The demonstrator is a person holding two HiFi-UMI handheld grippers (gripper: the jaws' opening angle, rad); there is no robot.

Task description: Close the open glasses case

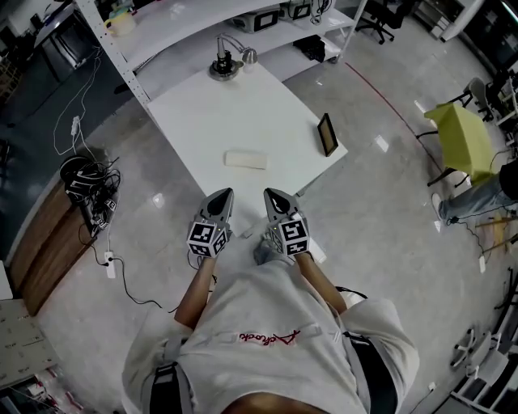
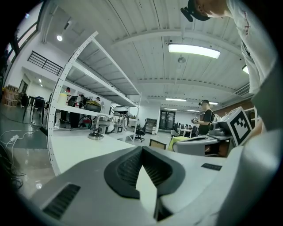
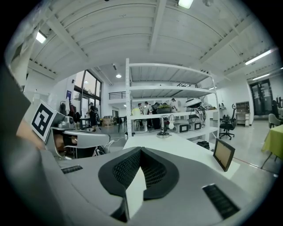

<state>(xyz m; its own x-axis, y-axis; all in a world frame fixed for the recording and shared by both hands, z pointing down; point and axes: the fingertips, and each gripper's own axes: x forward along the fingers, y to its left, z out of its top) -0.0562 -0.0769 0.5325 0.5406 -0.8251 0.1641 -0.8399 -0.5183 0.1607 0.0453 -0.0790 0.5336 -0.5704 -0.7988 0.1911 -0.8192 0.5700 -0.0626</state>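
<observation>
A cream, oblong glasses case (image 1: 245, 159) lies flat near the middle of the white table (image 1: 202, 113); from this height I cannot tell how its lid stands. Both grippers hover side by side over the table's near corner, short of the case and pointing toward it. My left gripper (image 1: 222, 195) (image 2: 141, 149) has its jaws closed to a point with nothing between them. The right gripper (image 1: 272, 195) (image 3: 140, 150) is shut and empty too. In both gripper views the jaws hide the case.
A small dark picture frame (image 1: 327, 134) (image 3: 223, 153) stands at the table's right edge. A metal stand (image 1: 225, 65) sits at the far end, with shelving (image 1: 267, 16) behind it. Cables (image 1: 85, 190) lie on the floor at left; a yellow chair (image 1: 468, 141) is at right.
</observation>
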